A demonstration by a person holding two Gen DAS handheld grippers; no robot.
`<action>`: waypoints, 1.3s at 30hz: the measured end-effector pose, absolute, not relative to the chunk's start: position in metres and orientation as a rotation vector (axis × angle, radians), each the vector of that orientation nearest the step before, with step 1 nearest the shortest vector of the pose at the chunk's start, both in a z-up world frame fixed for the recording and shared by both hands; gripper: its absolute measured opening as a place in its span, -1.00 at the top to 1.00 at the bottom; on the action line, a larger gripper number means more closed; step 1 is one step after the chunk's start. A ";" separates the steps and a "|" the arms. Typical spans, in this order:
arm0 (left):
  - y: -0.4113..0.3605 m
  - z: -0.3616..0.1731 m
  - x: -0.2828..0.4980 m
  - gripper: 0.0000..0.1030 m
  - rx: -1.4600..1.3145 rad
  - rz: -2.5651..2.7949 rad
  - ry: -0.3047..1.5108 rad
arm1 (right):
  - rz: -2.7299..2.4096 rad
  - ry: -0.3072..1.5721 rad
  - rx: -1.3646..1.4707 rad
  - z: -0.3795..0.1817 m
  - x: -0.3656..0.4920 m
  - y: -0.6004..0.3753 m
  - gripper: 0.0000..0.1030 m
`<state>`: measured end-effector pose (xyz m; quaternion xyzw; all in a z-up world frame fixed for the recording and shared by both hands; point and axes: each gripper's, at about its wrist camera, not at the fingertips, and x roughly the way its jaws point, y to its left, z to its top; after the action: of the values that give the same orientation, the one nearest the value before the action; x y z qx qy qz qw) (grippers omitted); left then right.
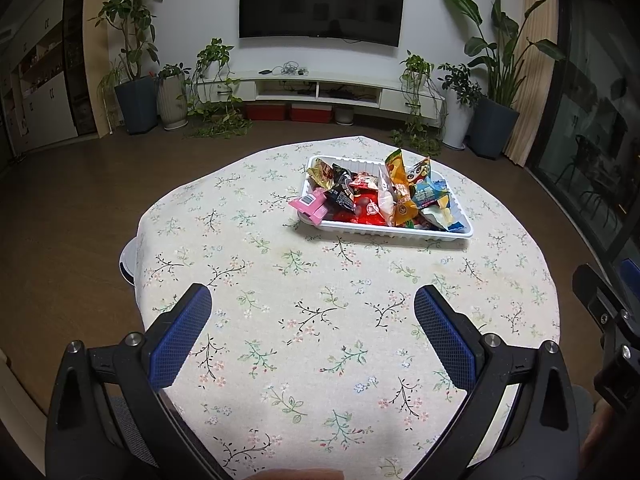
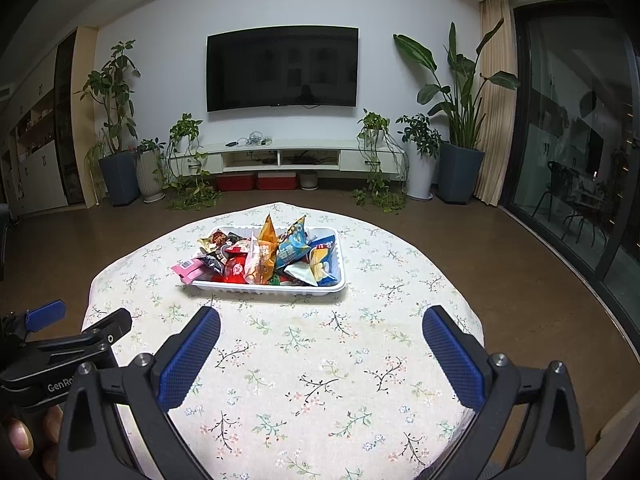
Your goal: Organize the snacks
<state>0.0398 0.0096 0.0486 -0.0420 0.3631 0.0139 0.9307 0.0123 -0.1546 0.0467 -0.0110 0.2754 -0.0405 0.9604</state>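
Observation:
A white plastic tray [image 1: 400, 233] [image 2: 272, 289] sits on the far half of a round table with a floral cloth [image 1: 312, 320] [image 2: 320, 360]. It holds several snack packets, among them an orange one [image 1: 396, 168] [image 2: 267, 236], a blue one [image 1: 430, 194] [image 2: 294, 248] and a red one [image 1: 366, 210] [image 2: 236, 268]. A pink packet [image 1: 310, 203] [image 2: 188, 269] hangs over the tray's left end. My left gripper [image 1: 312, 304] is open and empty over the near cloth. My right gripper [image 2: 320, 326] is open and empty, also short of the tray.
The left gripper's body [image 2: 68, 344] shows at the left of the right wrist view; the right gripper's body [image 1: 608, 320] shows at the right of the left wrist view. Beyond the table are brown floor, a TV [image 1: 320, 0], a low cabinet and potted plants.

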 end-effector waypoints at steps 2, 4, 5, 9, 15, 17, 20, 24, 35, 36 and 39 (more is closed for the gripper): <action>0.010 0.048 0.040 -0.99 -0.086 0.028 0.743 | -0.083 0.559 -0.023 0.046 0.010 -0.155 -1.00; 0.010 0.048 0.040 -0.99 -0.087 0.028 0.744 | -0.082 0.558 -0.023 0.047 0.013 -0.155 -1.00; 0.010 0.047 0.040 -0.99 -0.087 0.026 0.744 | -0.083 0.560 -0.023 0.047 0.012 -0.155 -1.00; 0.009 0.048 0.040 -0.99 -0.087 0.027 0.745 | -0.083 0.566 -0.023 0.045 0.010 -0.155 -1.00; 0.009 0.048 0.039 -0.99 -0.086 0.026 0.746 | -0.083 0.575 -0.024 0.043 0.006 -0.157 -1.00; 0.010 0.045 0.039 -0.99 -0.084 0.023 0.747 | -0.083 0.576 -0.023 0.042 0.004 -0.157 -1.00; 0.010 0.044 0.038 -0.99 -0.084 0.022 0.748 | -0.083 0.579 -0.023 0.044 0.006 -0.157 -1.00; 0.009 0.045 0.039 -0.99 -0.084 0.023 0.749 | -0.083 0.581 -0.024 0.044 0.004 -0.157 -1.00; 0.008 0.040 0.037 -0.99 -0.083 0.018 0.752 | -0.082 0.584 -0.024 0.046 0.005 -0.158 -1.00; 0.008 0.040 0.037 -0.99 -0.083 0.018 0.752 | -0.082 0.585 -0.024 0.046 0.004 -0.158 -1.00; 0.008 0.040 0.038 -0.99 -0.083 0.017 0.753 | -0.081 0.586 -0.024 0.047 0.006 -0.157 -1.00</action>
<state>0.0376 0.0082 0.0404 -0.0403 0.3675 0.0084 0.9291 0.0062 -0.1575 0.0470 -0.0118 0.2885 -0.0399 0.9566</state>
